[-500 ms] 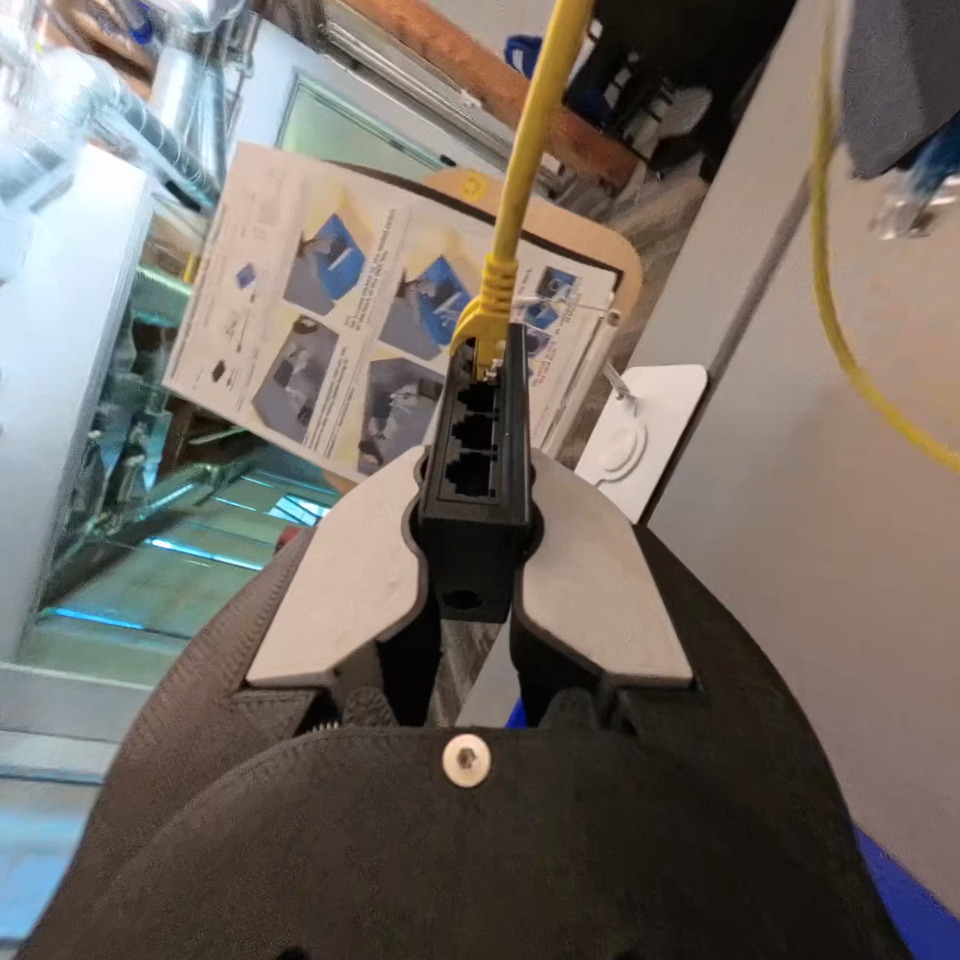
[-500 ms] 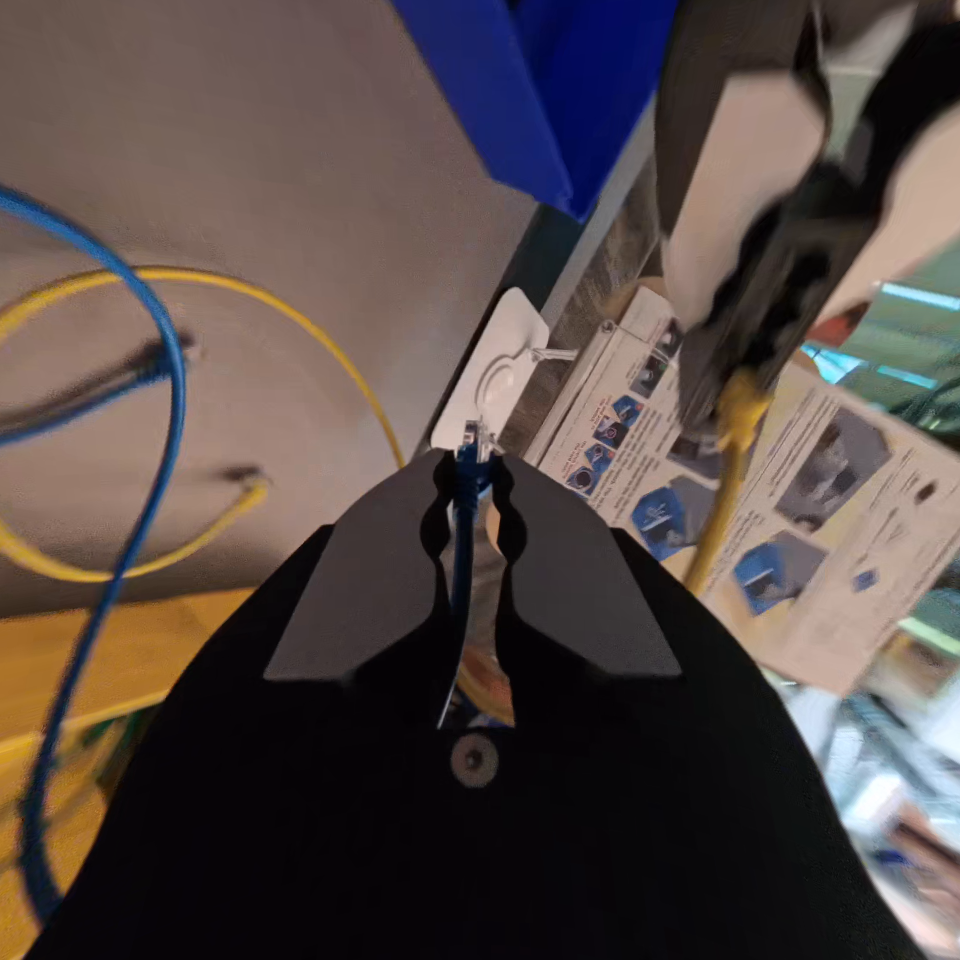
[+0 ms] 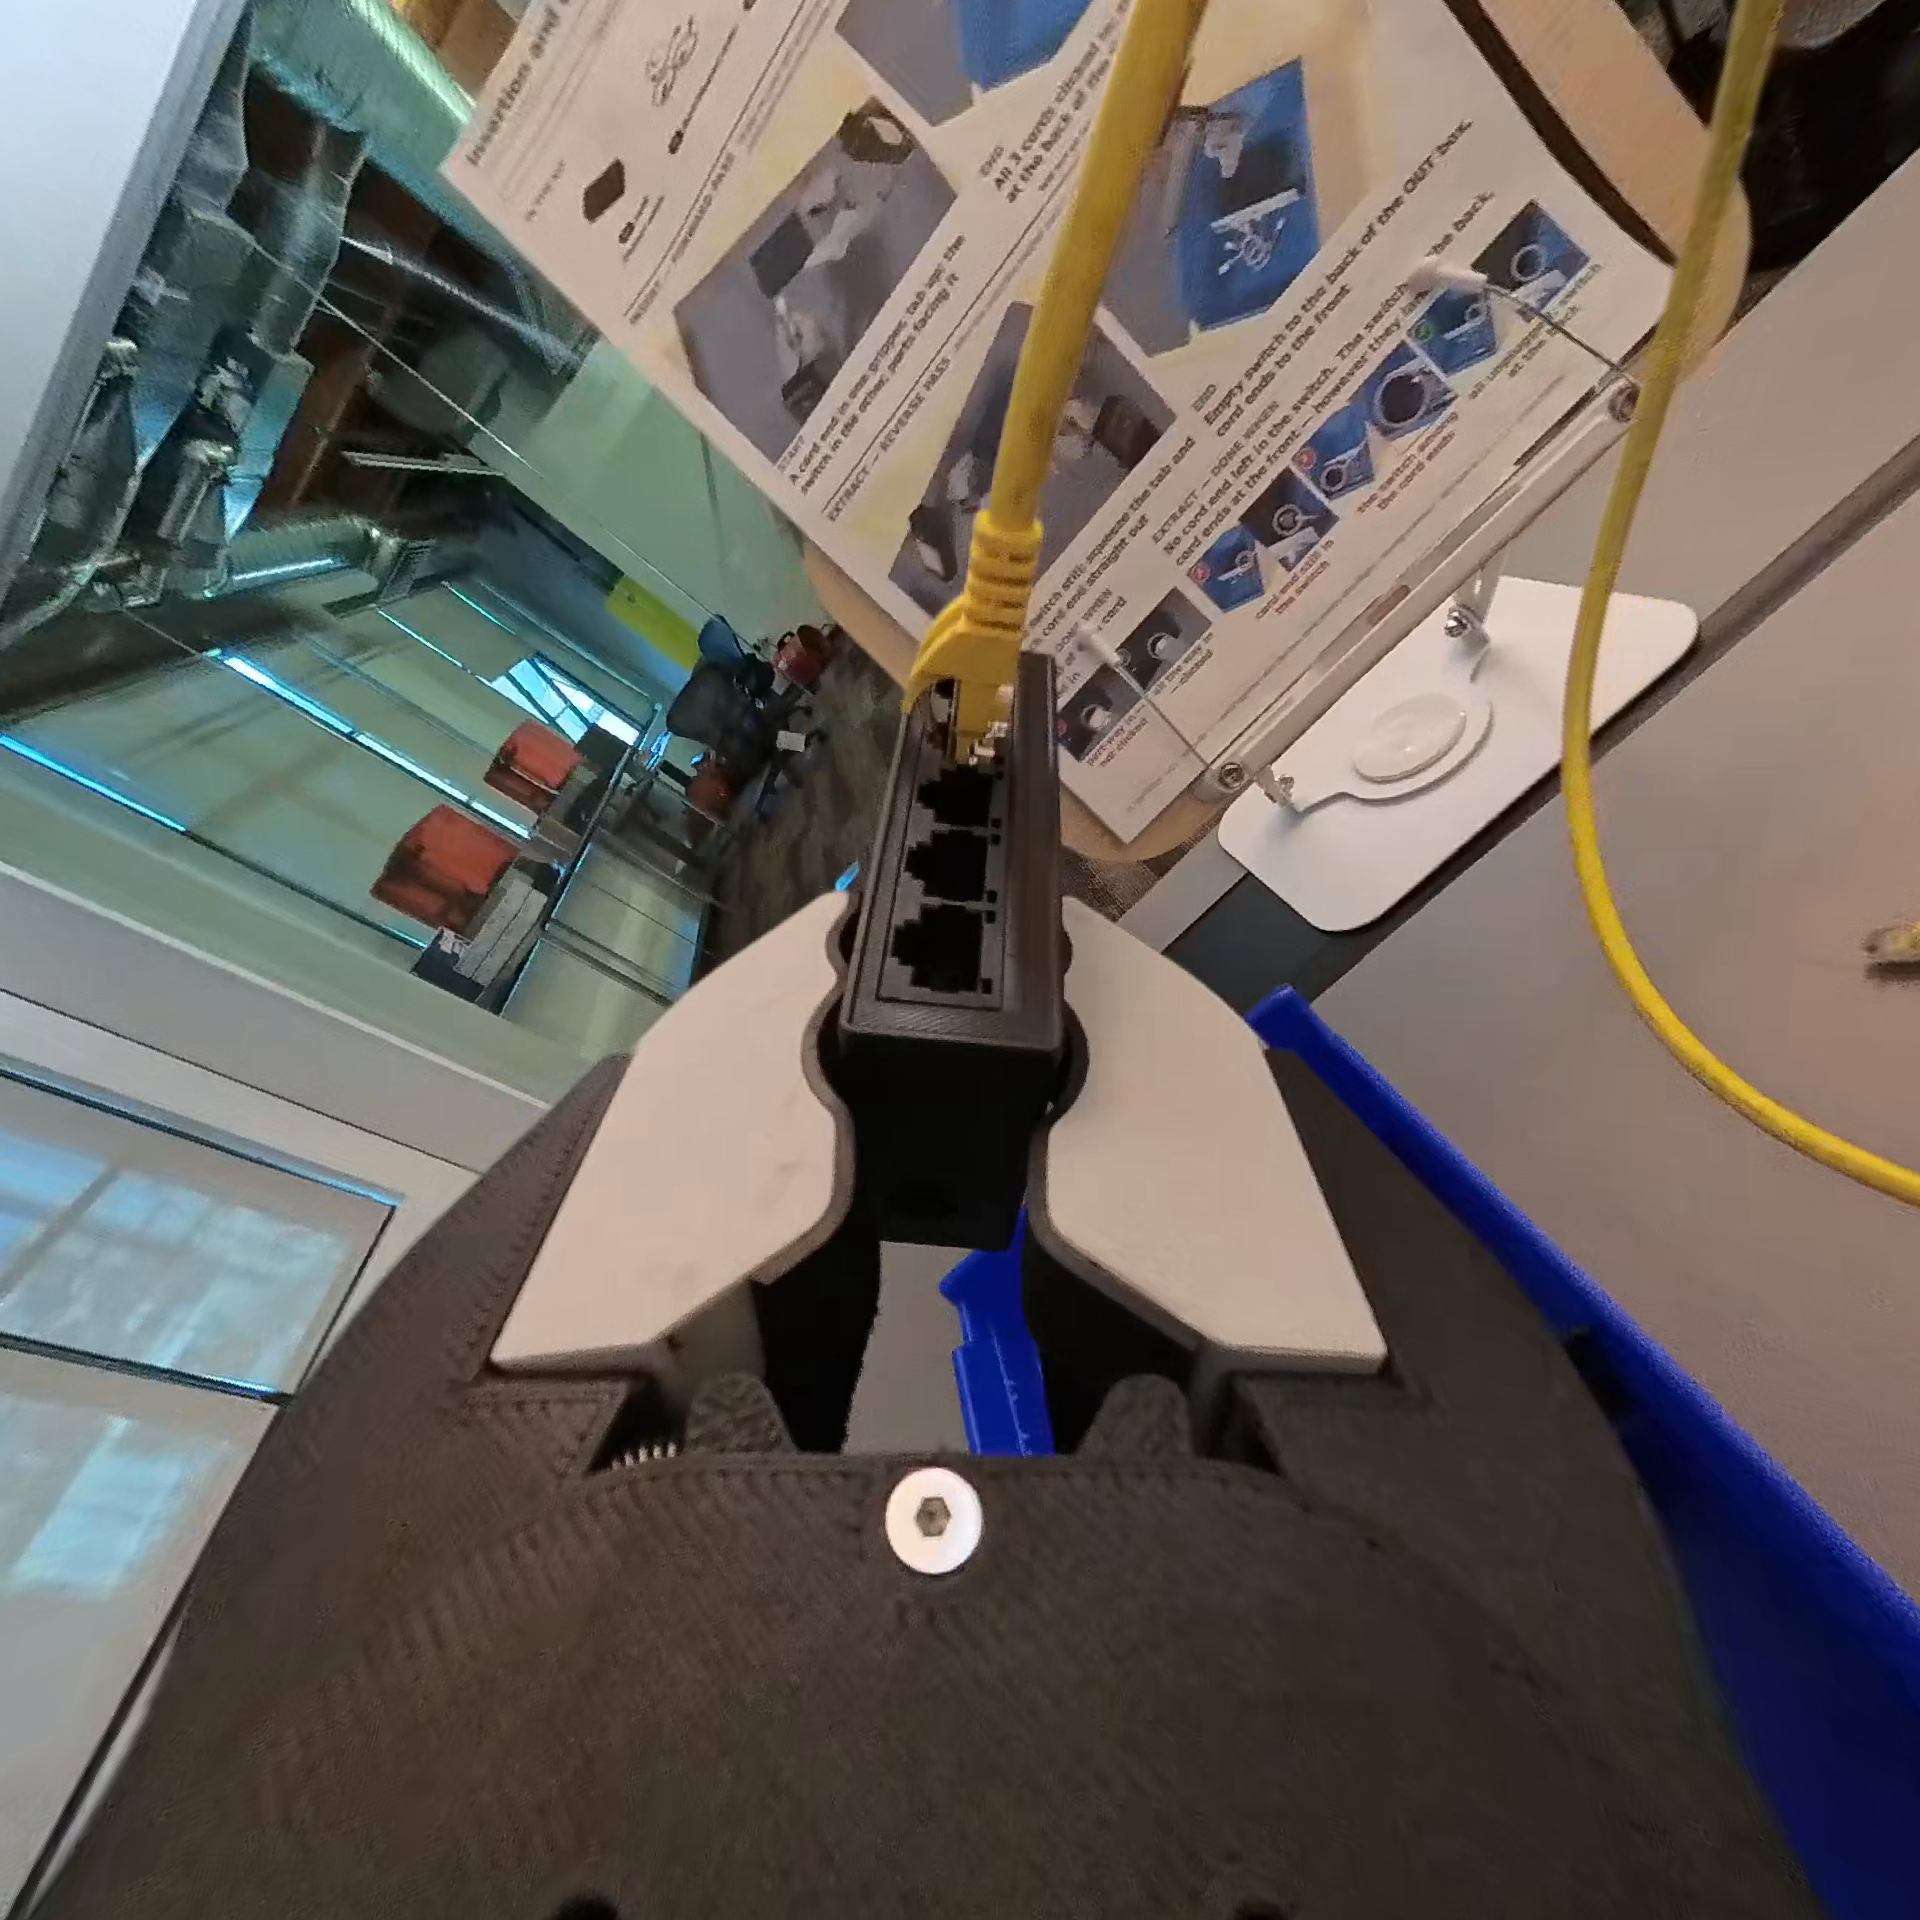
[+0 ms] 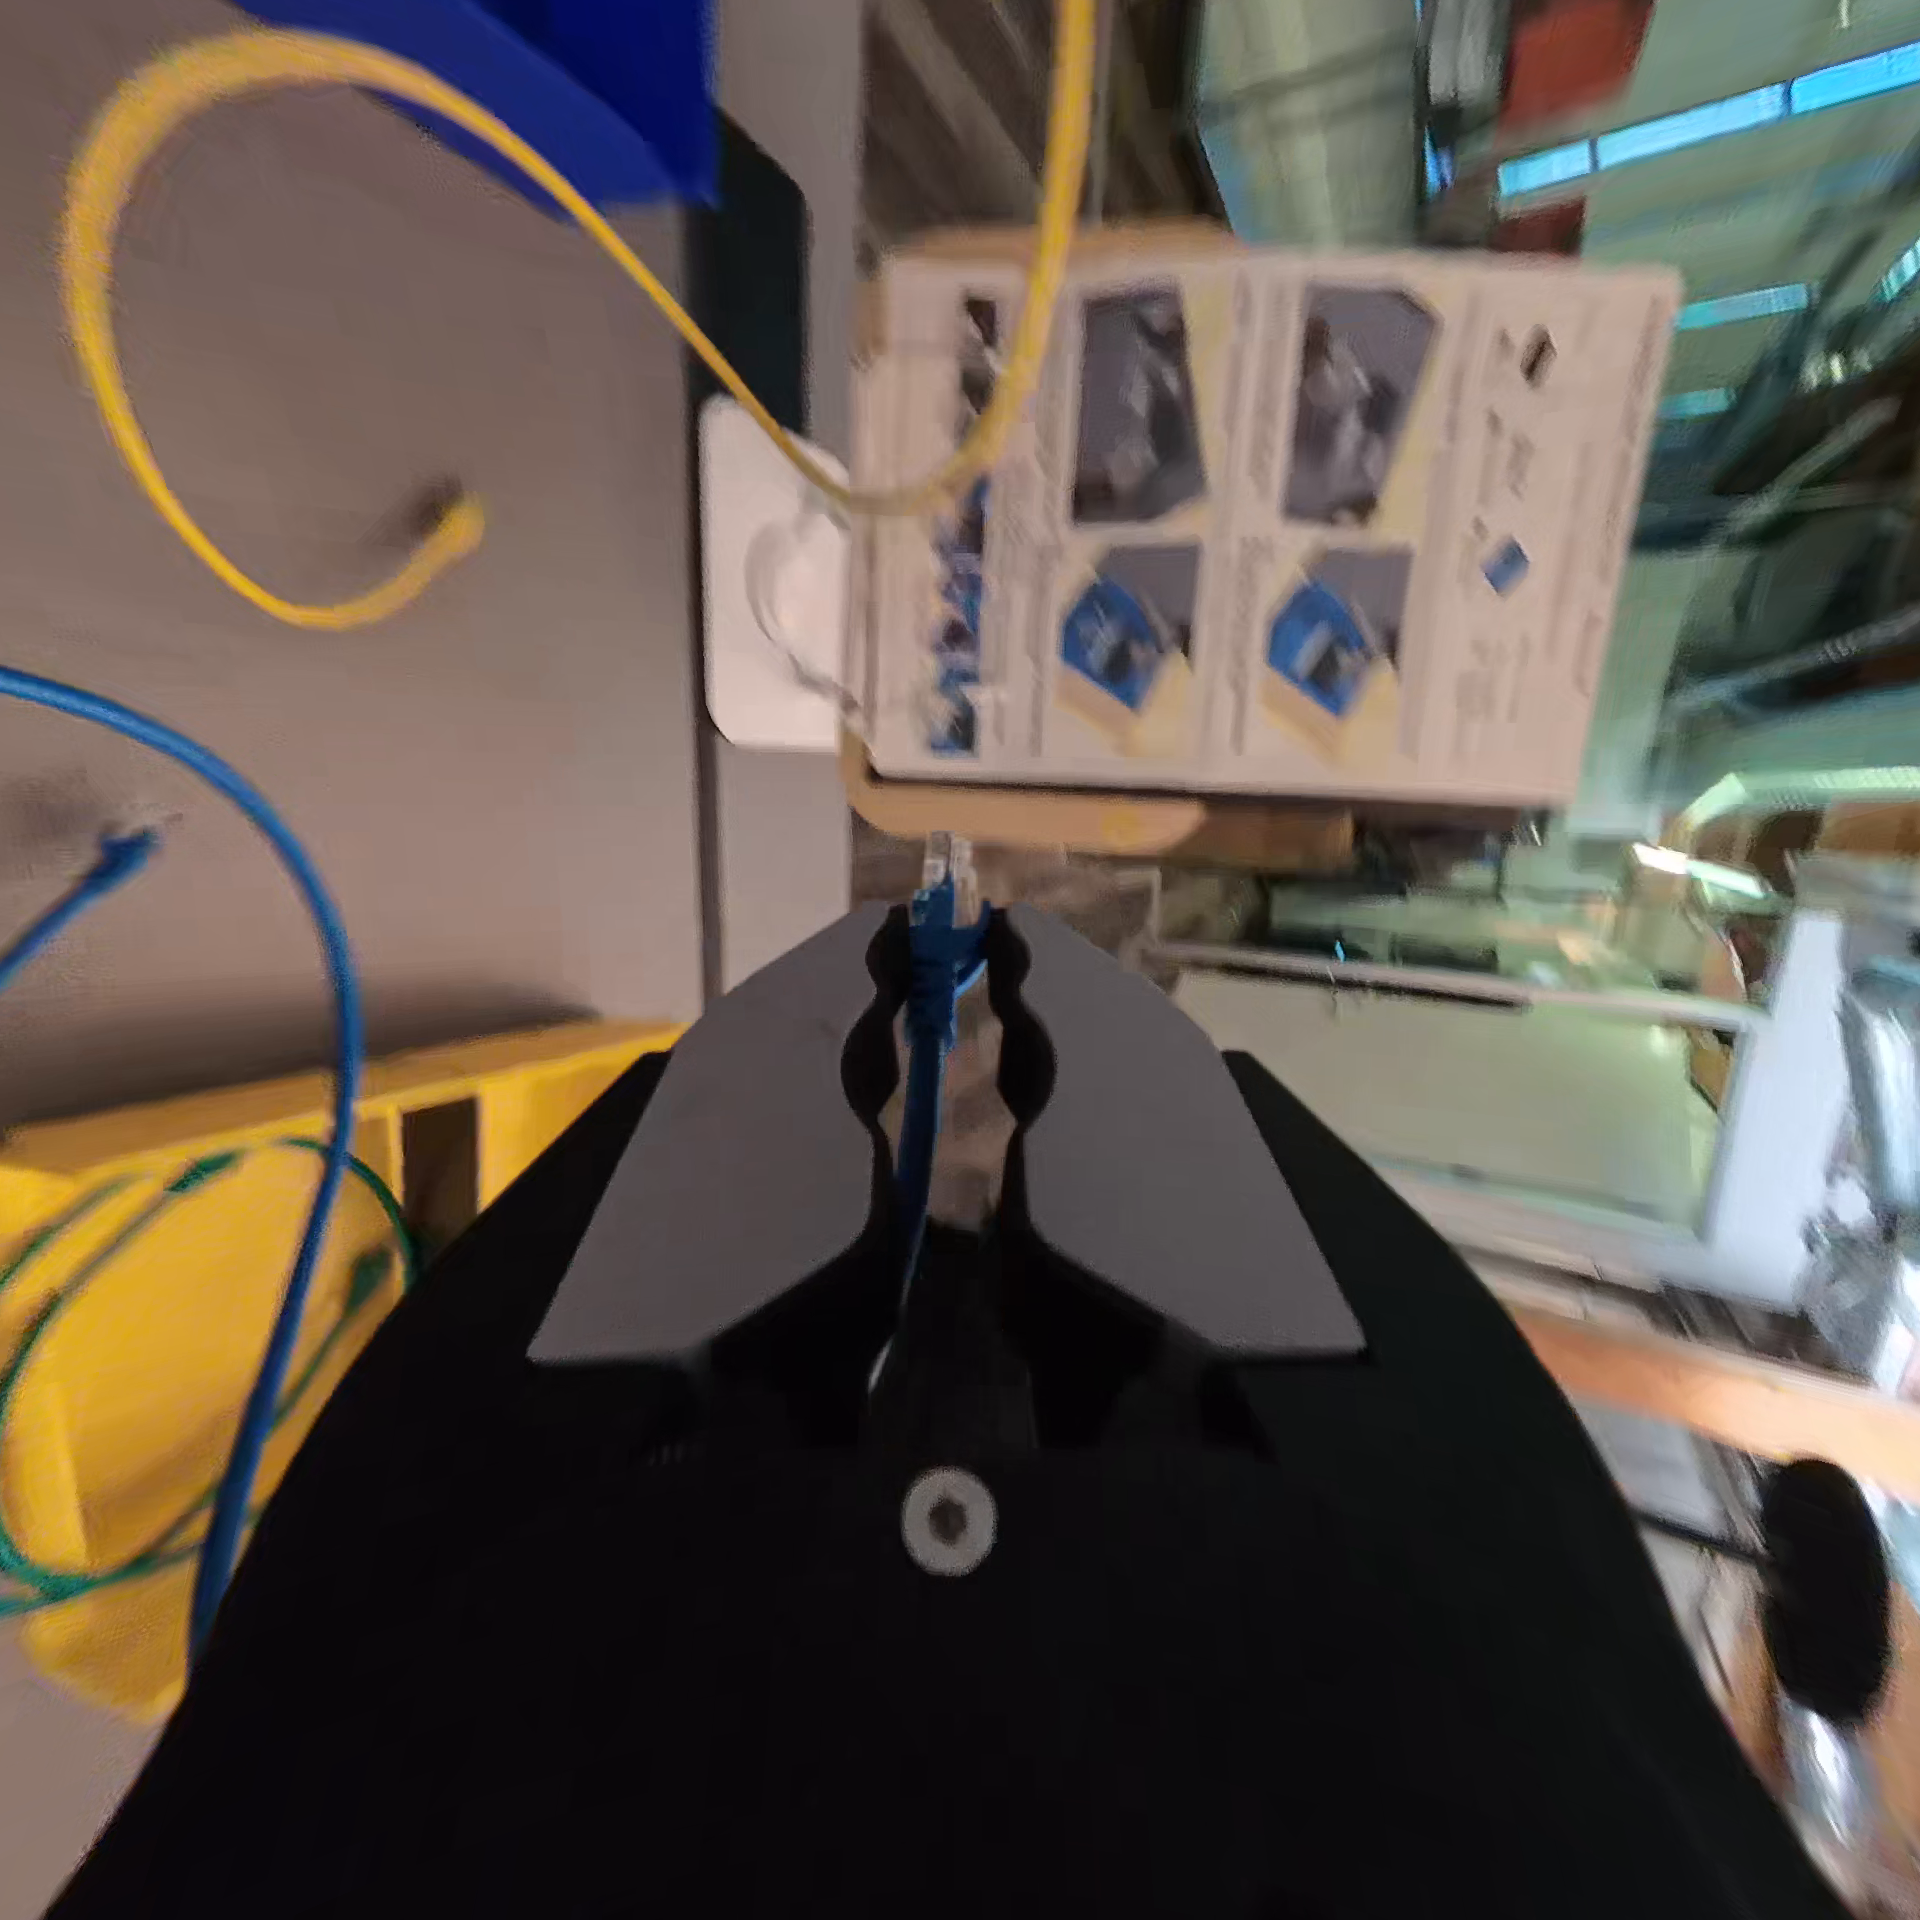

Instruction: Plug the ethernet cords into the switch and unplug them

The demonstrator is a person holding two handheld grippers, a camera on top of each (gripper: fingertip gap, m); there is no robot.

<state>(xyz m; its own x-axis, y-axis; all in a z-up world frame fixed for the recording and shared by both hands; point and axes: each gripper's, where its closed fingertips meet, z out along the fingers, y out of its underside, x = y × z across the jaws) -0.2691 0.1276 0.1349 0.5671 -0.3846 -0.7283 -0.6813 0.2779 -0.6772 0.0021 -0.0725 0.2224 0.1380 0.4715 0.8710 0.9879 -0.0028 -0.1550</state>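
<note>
In the left wrist view my left gripper (image 3: 951, 966) is shut on a black switch (image 3: 951, 894) held in the air with its ports facing the camera. A yellow ethernet cord (image 3: 1060, 343) is plugged into the farthest port; three nearer ports are empty. In the right wrist view my right gripper (image 4: 940, 930) is shut on the plug end of a blue ethernet cord (image 4: 935, 987), its clear plug sticking out past the fingertips. The blue cord (image 4: 322, 935) loops back over the grey table. The yellow cord (image 4: 208, 125) and its loose end (image 4: 452, 525) lie on the table.
An instruction sheet on a stand (image 3: 1143, 312) with a white base (image 3: 1455, 769) stands at the table's far edge. A blue bin (image 3: 1621, 1403) is beside my left gripper. A yellow bin (image 4: 166, 1299) with a green cord (image 4: 62, 1569) sits at the left in the right wrist view. About 35 cm separates my left fingertips from my right.
The left gripper with the switch has moved closer to the sheet and over the blue bin. The right gripper has swung away; the switch and left gripper are out of its view.
</note>
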